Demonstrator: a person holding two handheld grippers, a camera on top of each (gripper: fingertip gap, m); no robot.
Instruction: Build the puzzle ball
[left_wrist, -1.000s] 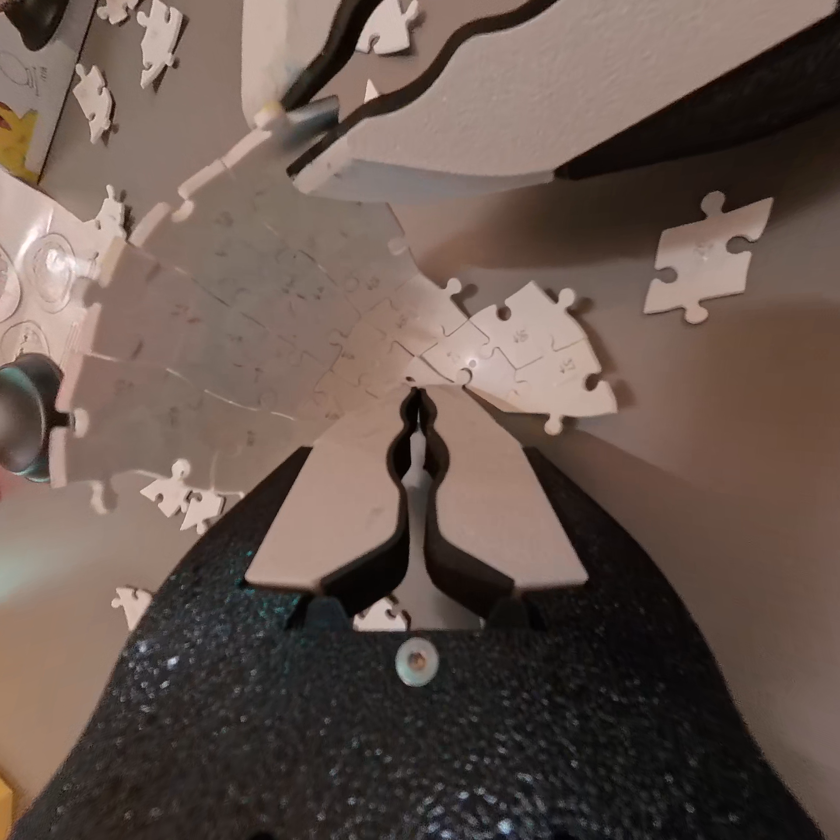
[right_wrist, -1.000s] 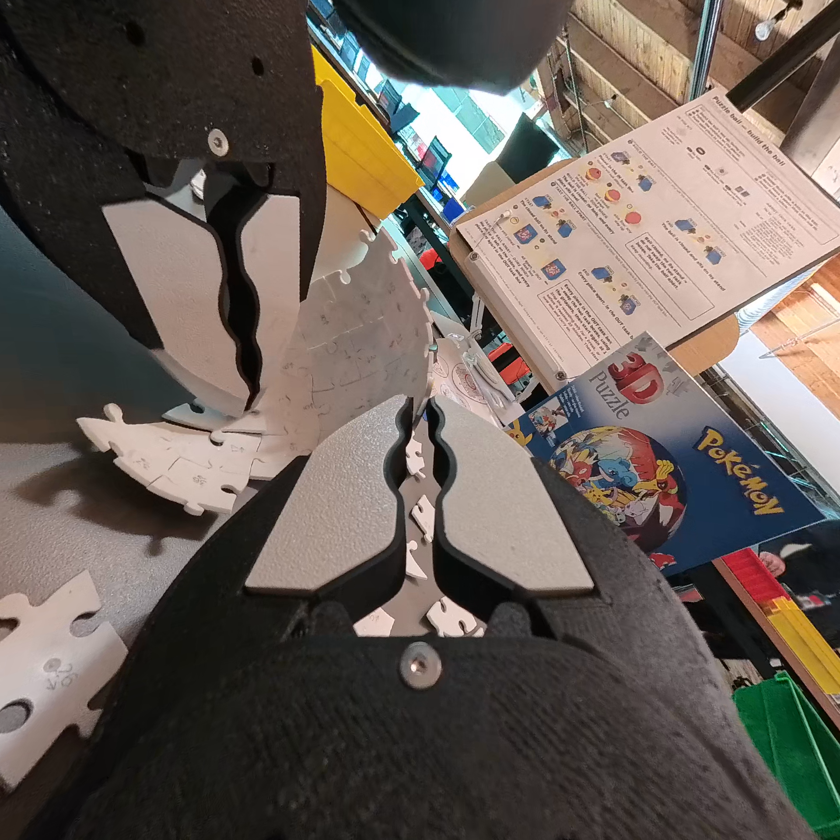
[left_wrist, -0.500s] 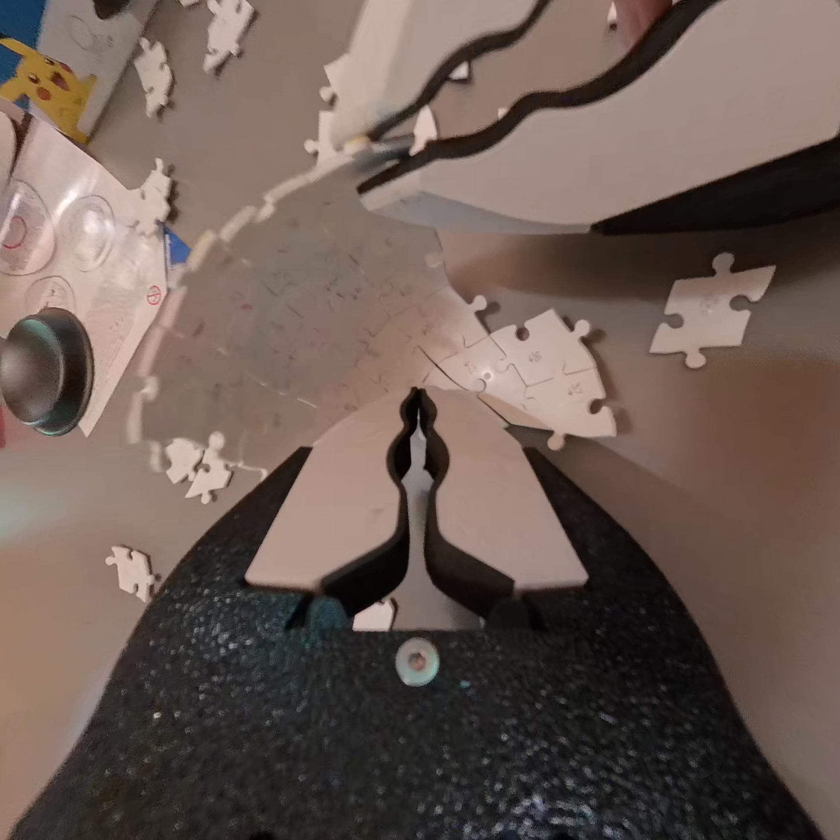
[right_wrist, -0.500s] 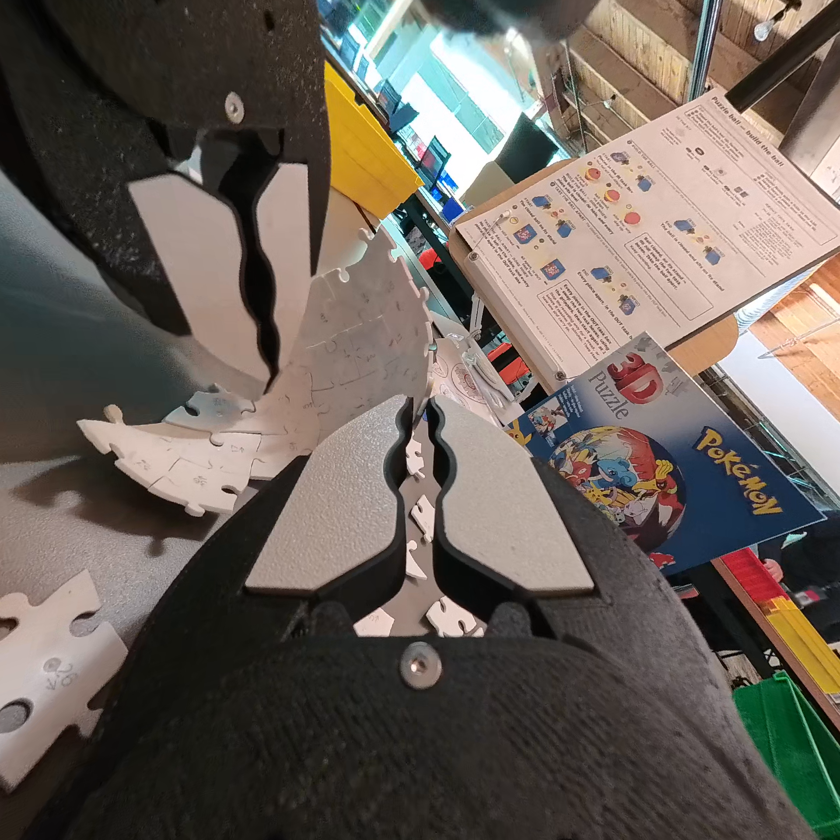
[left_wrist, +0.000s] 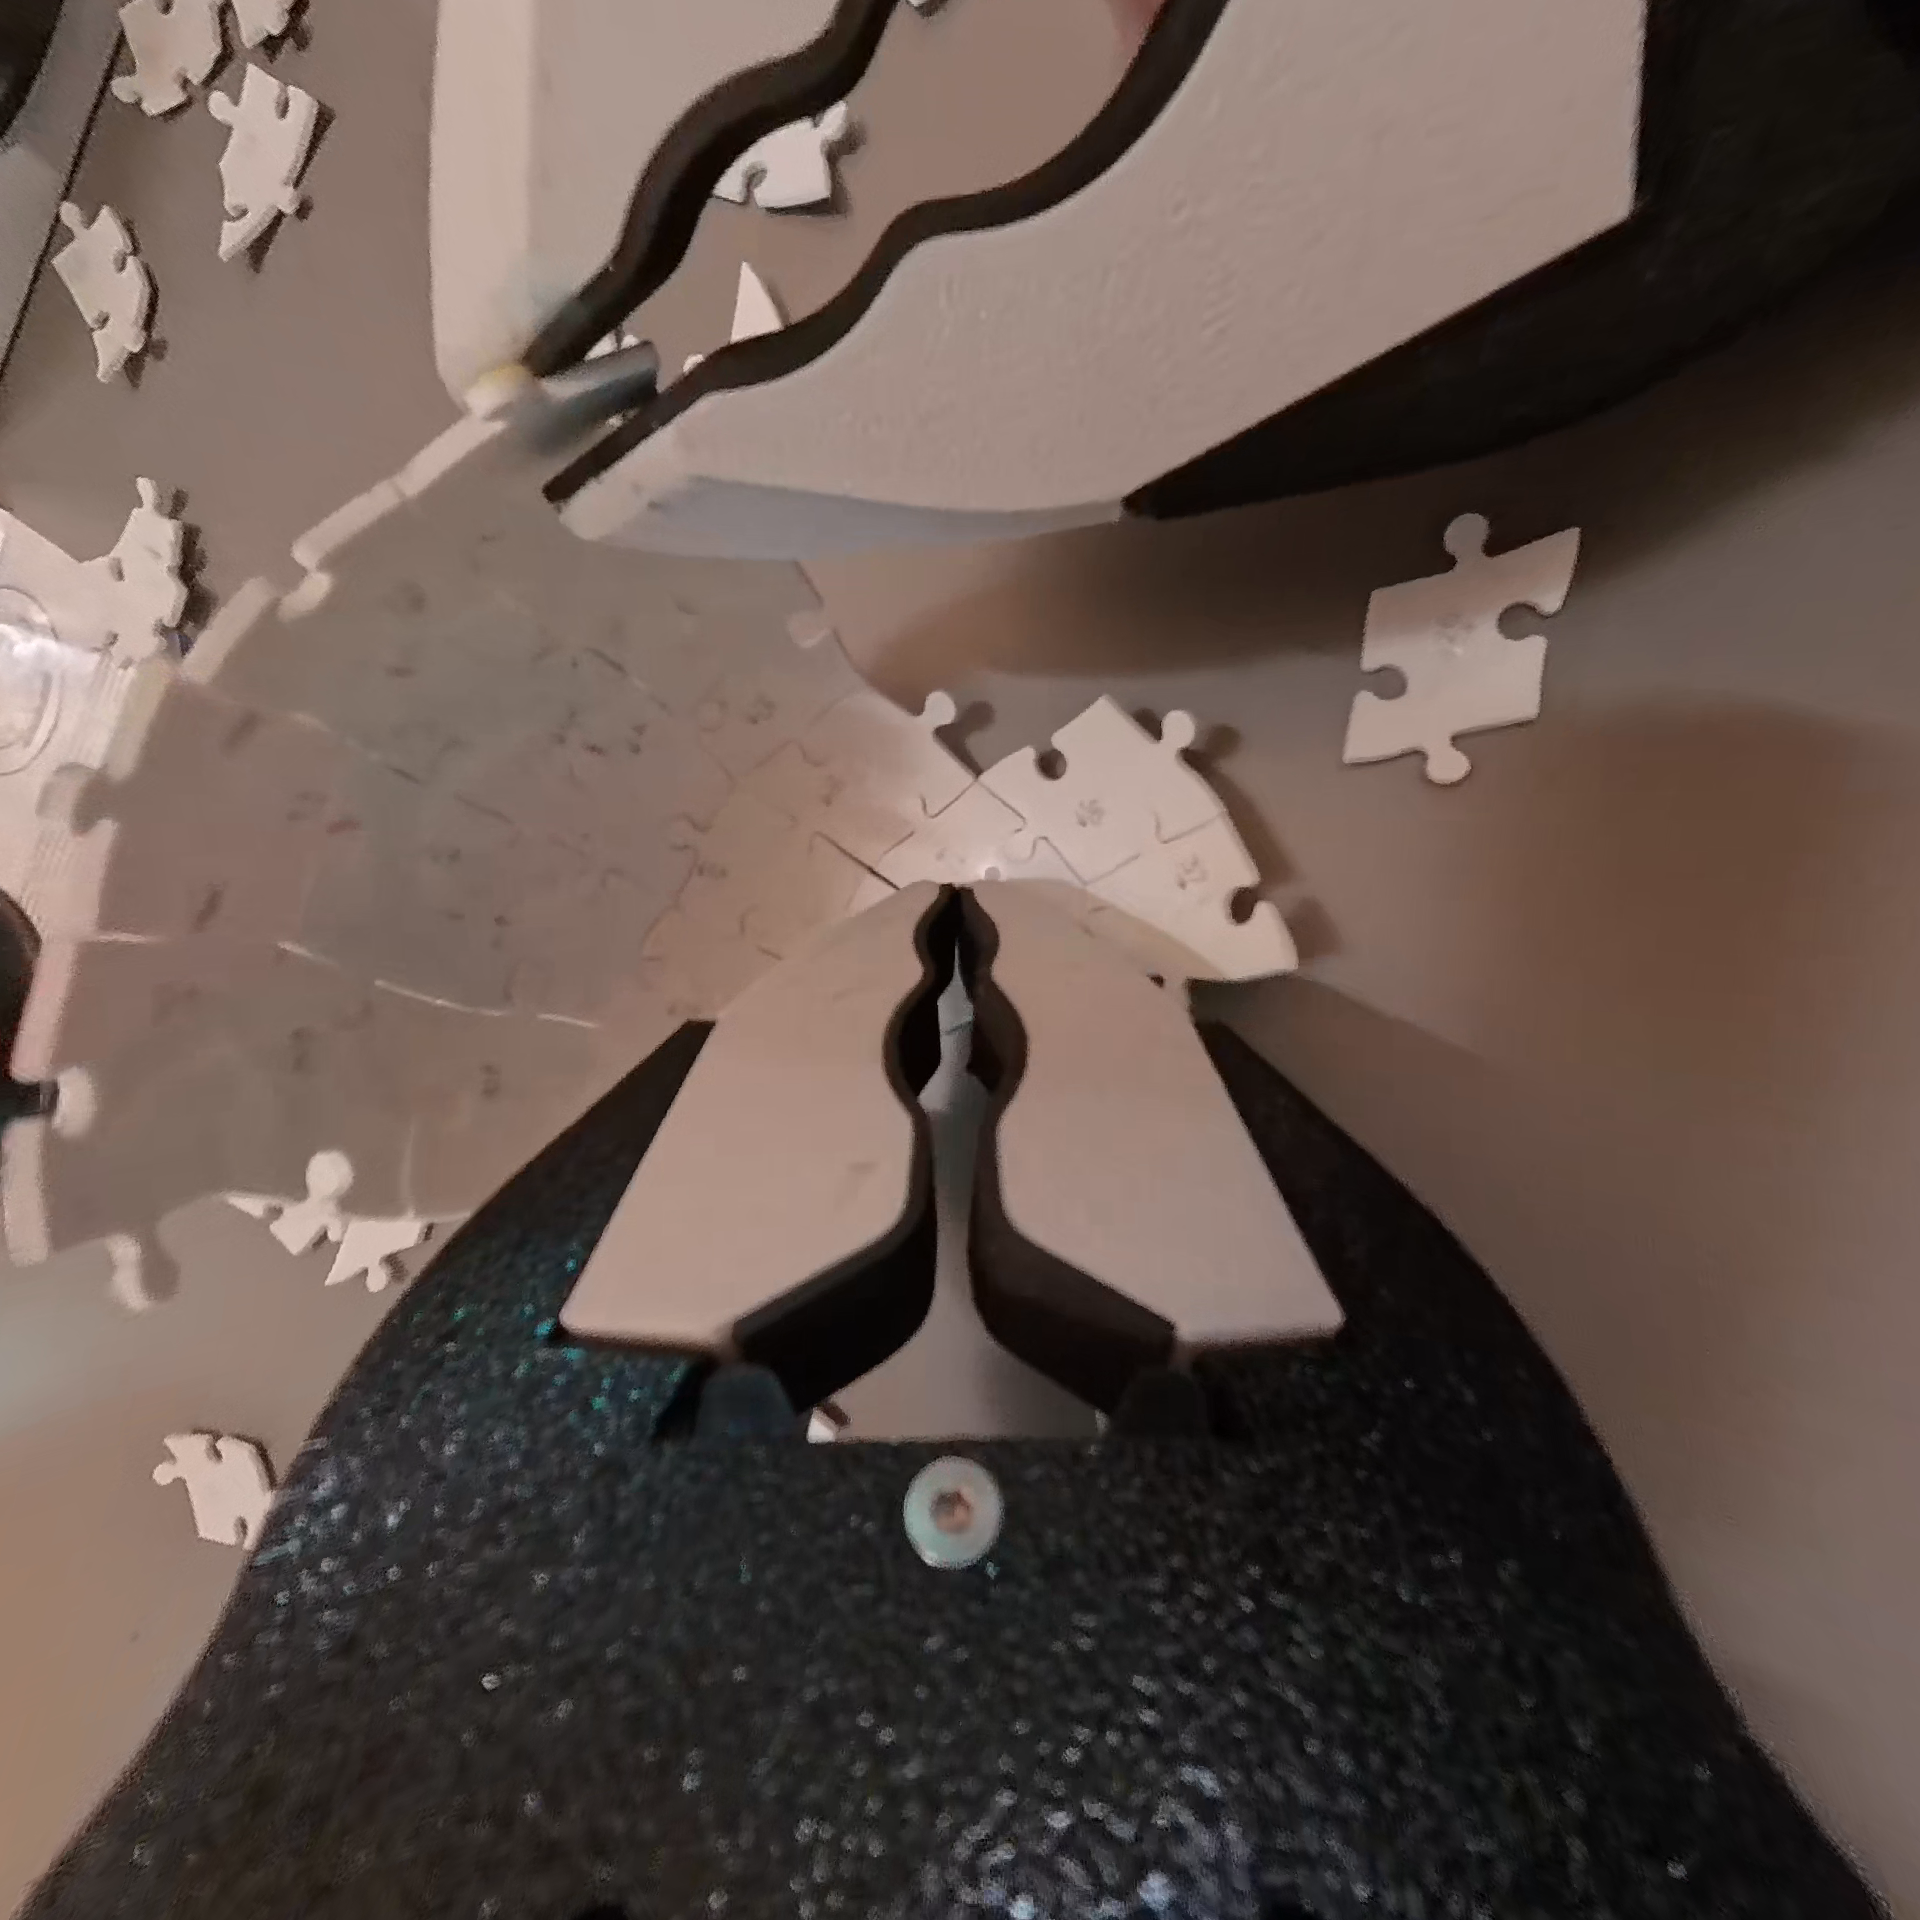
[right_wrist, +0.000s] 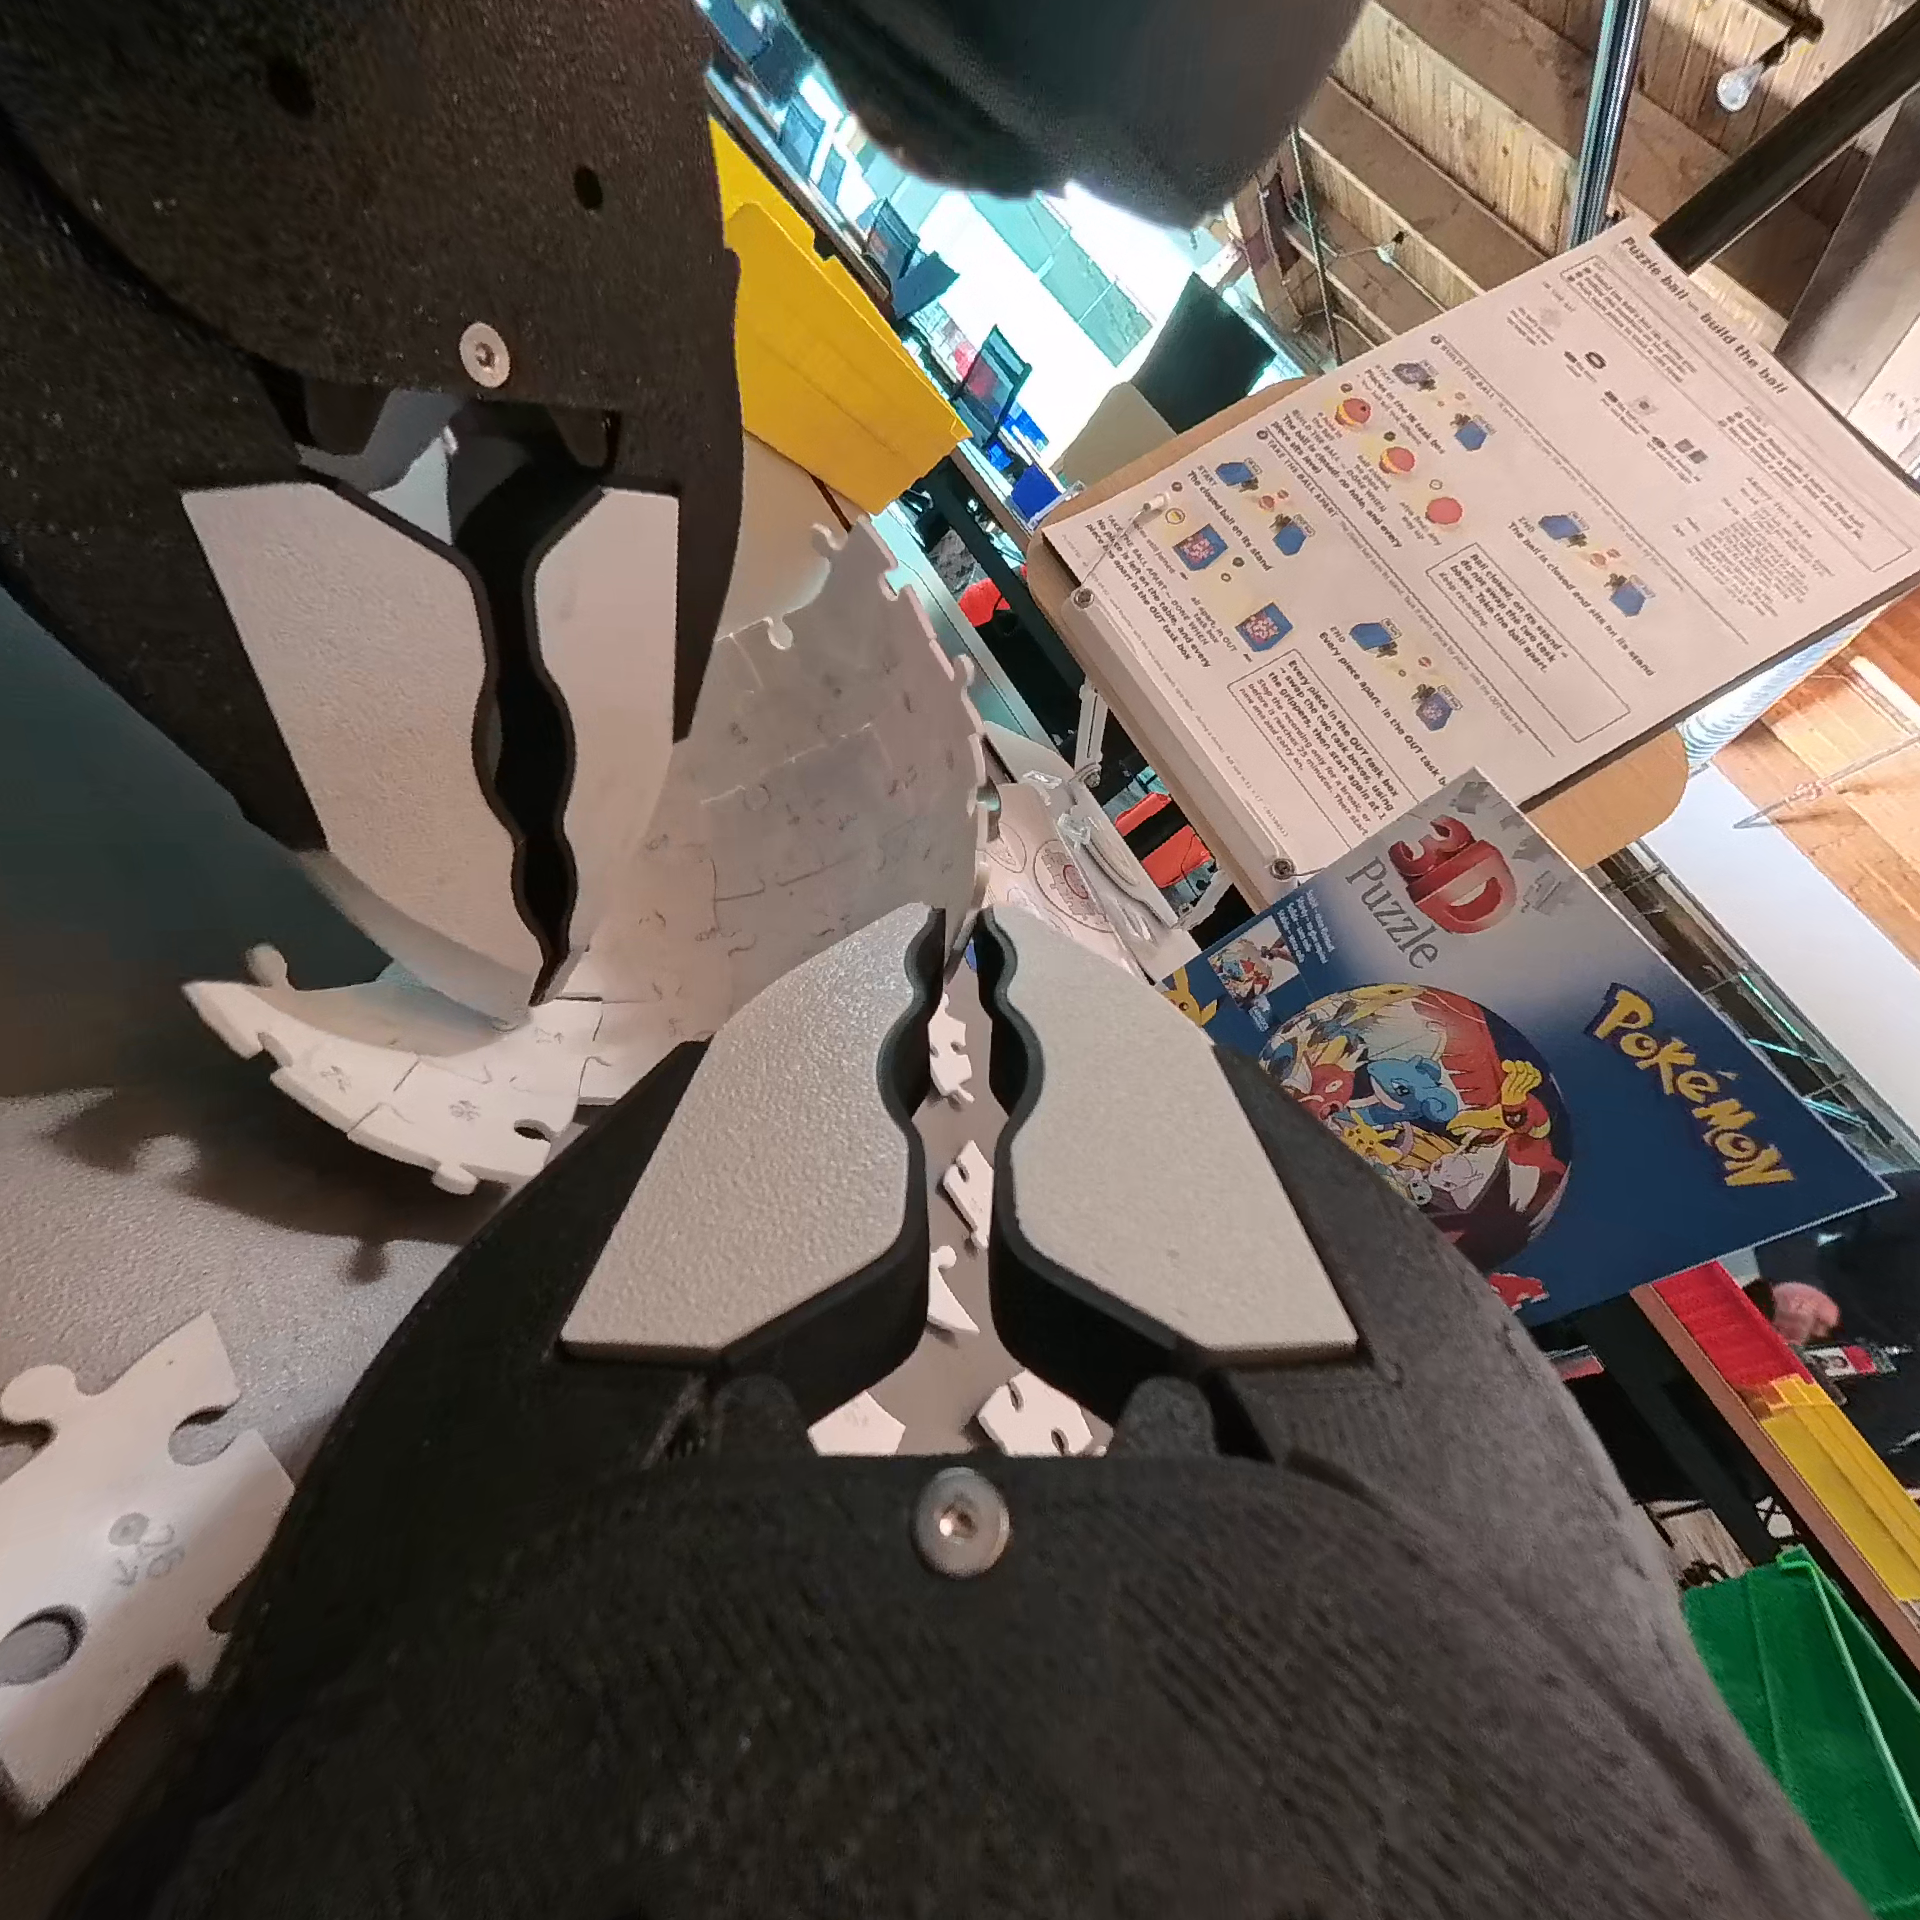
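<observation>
My left gripper (left_wrist: 956, 909): jaws clenched on the lower edge of the curved white shell of joined puzzle pieces (left_wrist: 436, 862); the grey pads nearly meet at the tips with the shell's rim between them.

My right gripper (right_wrist: 961, 925): jaws clenched on the far upper rim of the same shell (right_wrist: 831, 758). In the left wrist view it comes in from the top (left_wrist: 582, 384) and pinches the shell's rim there, the contact blurred.

Puzzle shell: a partly built section of the ball, white inner face towards both cameras, held between my two grippers. Its lower flared edge (left_wrist: 1164, 831) lies close to the grey tabletop (left_wrist: 1558, 1039); I cannot tell whether it touches.

Loose pieces: one white puzzle piece (left_wrist: 1455, 665) lies flat on the table well right of the shell; several small ones (left_wrist: 260, 156) are scattered at the upper left and a few (left_wrist: 343, 1236) near the shell's lower left edge. A large white piece (right_wrist: 114, 1507) lies at the lower left of the right wrist view.

Writing: the pieces carry small printed marks on their backs. A blue puzzle box with a printed ball picture (right_wrist: 1475, 1060) stands propped past my right fingers, with lettering on its face. Above it hangs a white laminated instruction sheet (right_wrist: 1475, 520) with text and small coloured diagrams.

Background: a yellow bin (right_wrist: 831, 353) behind the shell and a green bin (right_wrist: 1808, 1704) at the lower right.
</observation>
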